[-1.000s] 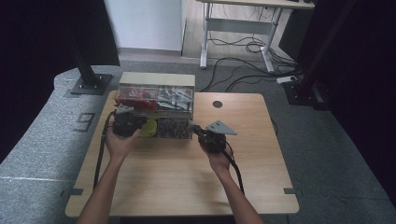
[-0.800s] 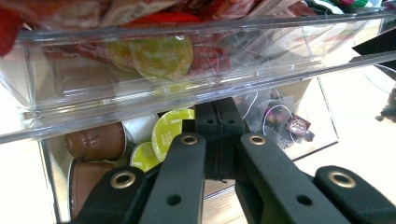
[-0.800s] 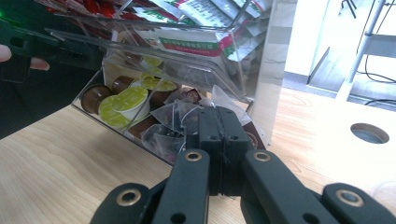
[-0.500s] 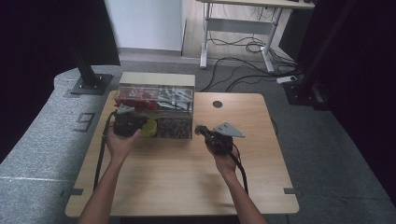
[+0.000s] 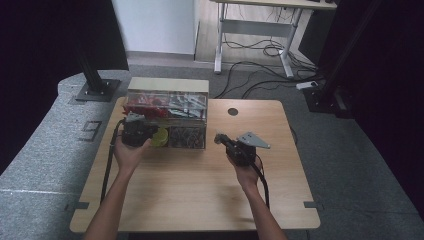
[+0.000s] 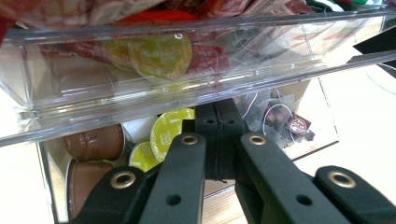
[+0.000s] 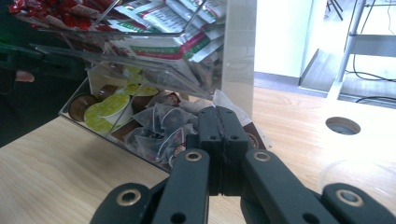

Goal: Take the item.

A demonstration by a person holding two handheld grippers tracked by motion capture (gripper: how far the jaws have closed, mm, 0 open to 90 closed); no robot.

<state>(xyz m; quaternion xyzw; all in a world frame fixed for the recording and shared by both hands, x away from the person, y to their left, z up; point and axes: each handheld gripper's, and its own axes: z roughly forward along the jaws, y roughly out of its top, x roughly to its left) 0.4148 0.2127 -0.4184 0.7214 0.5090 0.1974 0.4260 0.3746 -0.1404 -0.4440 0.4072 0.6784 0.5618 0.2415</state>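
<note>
Your left gripper (image 6: 217,135) has its jaws pressed together, empty, at the clear organizer's (image 5: 167,120) lower tray of coffee pods (image 6: 170,128). Your right gripper (image 7: 222,135), likewise closed and empty, points at the tea bags (image 7: 161,123). Nothing appears extracted yet; all picking remains. Both forearms reach forward.
</note>
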